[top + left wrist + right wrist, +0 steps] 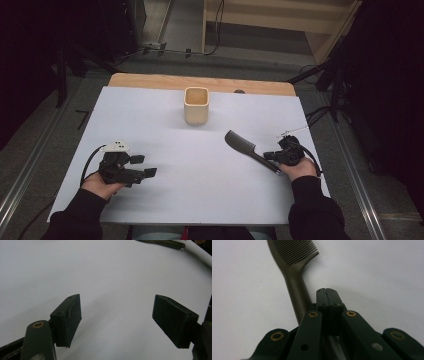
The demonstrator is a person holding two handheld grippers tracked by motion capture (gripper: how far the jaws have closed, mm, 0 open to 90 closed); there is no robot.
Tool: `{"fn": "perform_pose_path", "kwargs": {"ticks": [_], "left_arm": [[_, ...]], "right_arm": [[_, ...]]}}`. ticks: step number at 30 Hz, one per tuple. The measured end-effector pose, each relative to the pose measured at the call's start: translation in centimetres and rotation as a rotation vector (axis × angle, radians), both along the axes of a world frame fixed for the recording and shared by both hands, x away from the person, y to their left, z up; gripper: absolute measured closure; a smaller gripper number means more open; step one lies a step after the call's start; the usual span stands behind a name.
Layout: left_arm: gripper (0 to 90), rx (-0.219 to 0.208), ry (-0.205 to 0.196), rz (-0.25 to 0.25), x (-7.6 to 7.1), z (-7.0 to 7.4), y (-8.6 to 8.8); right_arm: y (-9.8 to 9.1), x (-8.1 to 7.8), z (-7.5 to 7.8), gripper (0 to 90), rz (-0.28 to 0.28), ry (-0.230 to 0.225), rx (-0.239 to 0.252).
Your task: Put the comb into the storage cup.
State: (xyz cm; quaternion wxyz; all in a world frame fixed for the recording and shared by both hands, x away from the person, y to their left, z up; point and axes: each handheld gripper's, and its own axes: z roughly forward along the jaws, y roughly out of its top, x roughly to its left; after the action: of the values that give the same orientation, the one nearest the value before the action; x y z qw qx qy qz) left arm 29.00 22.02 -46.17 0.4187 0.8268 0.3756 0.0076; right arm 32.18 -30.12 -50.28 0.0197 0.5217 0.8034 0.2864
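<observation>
Comb [242, 144] lies on the white table [200, 190] beside the clenched right claw [328, 298]; left claw [117, 320] released.

at the near edge of the high view, 2 dark-sleeved forearms reach in. the left hand [100, 187] holds the left gripper [145, 166] low at the left, jaws spread wide apart and pointing right. the right hand [300, 171] holds the right gripper [267, 156] at the right, jaws pressed together, pointing left.
</observation>
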Motion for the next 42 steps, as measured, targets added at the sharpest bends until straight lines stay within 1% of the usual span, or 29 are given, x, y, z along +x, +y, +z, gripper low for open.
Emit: {"fn": "perform_pose_path", "kwargs": {"ticks": [3,5,16,19,20,22,23,25,27,28,29,30,31,32,34,35,38,42], "left_arm": [[23.8,0.001,-0.001,0.001,0.0,0.0,0.0],[23.8,0.001,0.000,-0.001,0.0,0.0,0.0],[23.8,-0.001,0.001,0.000,0.0,0.0,-0.1],[23.8,-0.001,0.001,-0.001,0.0,0.0,-0.1],[23.8,0.000,0.001,0.000,0.0,0.0,0.0],[23.8,0.002,0.000,0.000,0.0,0.0,0.0],[23.8,0.000,0.000,0.000,0.0,0.0,0.0],[23.8,0.000,0.000,0.000,0.1,0.0,0.0],[23.8,0.000,0.001,-0.001,0.0,0.0,0.0],[23.8,0.000,0.001,0.000,0.0,0.0,0.0],[23.8,-0.001,0.000,-0.001,0.0,0.0,-0.1],[23.8,-0.001,0.000,-0.001,0.0,0.0,-0.1],[23.8,-0.001,0.001,-0.001,0.0,0.0,-0.1],[23.8,-0.002,0.000,-0.002,0.0,0.0,0.0],[23.8,0.001,0.001,-0.001,0.0,0.0,0.0],[23.8,0.001,0.001,-0.001,0.0,0.0,0.0],[23.8,0.001,0.001,-0.001,0.0,0.0,0.0],[23.8,0.001,0.001,0.000,0.0,0.0,0.0]], "right_arm": [[0.1,-0.1,0.0,87.5,0.003,0.002,-0.002],[0.4,-0.3,0.0,87.5,0.018,0.000,-0.003],[0.5,-0.4,0.1,87.4,0.021,0.008,0.000],[0.5,-0.4,0.1,85.7,0.021,0.002,0.000],[0.5,-0.4,0.2,85.5,0.021,-0.006,-0.001],[0.2,-0.4,0.6,83.2,0.003,-0.025,0.014],[0.0,-0.6,1.1,76.2,-0.010,-0.067,0.025],[0.1,-0.7,1.2,74.5,-0.019,-0.072,0.027],[0.3,-0.9,1.4,68.5,-0.017,-0.087,0.026],[0.4,-1.0,1.6,68.1,-0.016,-0.092,0.028],[0.7,-1.3,2.0,63.2,-0.010,-0.112,0.042],[0.7,-1.3,2.0,63.2,-0.010,-0.112,0.042],[0.9,-1.4,2.2,60.9,-0.009,-0.121,0.049],[1.0,-1.6,2.4,57.0,-0.007,-0.131,0.058],[1.3,-1.8,2.8,49.2,-0.011,-0.137,0.089],[1.6,-2.0,2.9,44.2,-0.002,-0.132,0.119],[1.9,-2.3,3.0,43.1,0.012,-0.124,0.134],[2.4,-3.0,3.3,42.1,0.041,-0.147,0.150]]}}
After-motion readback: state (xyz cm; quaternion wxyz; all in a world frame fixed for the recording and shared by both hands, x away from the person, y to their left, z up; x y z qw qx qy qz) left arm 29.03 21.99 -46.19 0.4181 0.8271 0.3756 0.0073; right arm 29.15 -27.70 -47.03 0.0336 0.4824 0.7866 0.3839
